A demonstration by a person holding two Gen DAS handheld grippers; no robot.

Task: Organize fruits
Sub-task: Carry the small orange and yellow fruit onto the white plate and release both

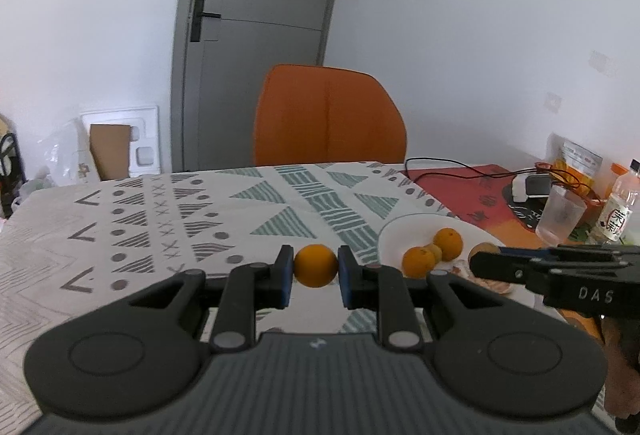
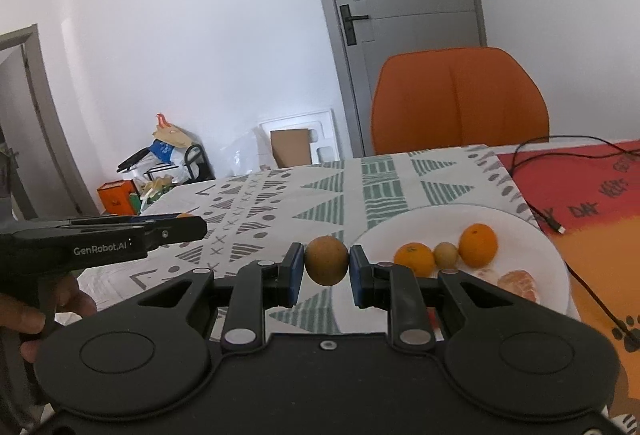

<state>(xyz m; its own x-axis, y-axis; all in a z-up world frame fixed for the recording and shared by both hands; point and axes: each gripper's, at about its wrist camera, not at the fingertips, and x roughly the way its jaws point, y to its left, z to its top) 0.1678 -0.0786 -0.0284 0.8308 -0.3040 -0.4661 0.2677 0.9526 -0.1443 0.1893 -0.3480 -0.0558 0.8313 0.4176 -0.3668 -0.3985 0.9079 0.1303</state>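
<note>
My left gripper [image 1: 316, 267] is shut on an orange [image 1: 316, 265] and holds it above the patterned tablecloth, left of the white plate [image 1: 404, 225]. My right gripper [image 2: 327, 262] is shut on a brown kiwi [image 2: 326, 260] at the plate's left edge [image 2: 372, 235]. The plate holds two oranges [image 2: 477, 245] [image 2: 414, 258], a small kiwi [image 2: 446, 254] and peeled orange segments [image 2: 519, 284]. The right gripper shows from the side in the left wrist view [image 1: 486, 263], and the left gripper shows from the side in the right wrist view [image 2: 192, 227].
An orange chair [image 1: 328, 119] stands at the table's far side. A plastic cup [image 1: 560, 213], a bottle [image 1: 620, 207] and a black cable [image 1: 460, 171] lie at the right on a red mat [image 2: 592, 195].
</note>
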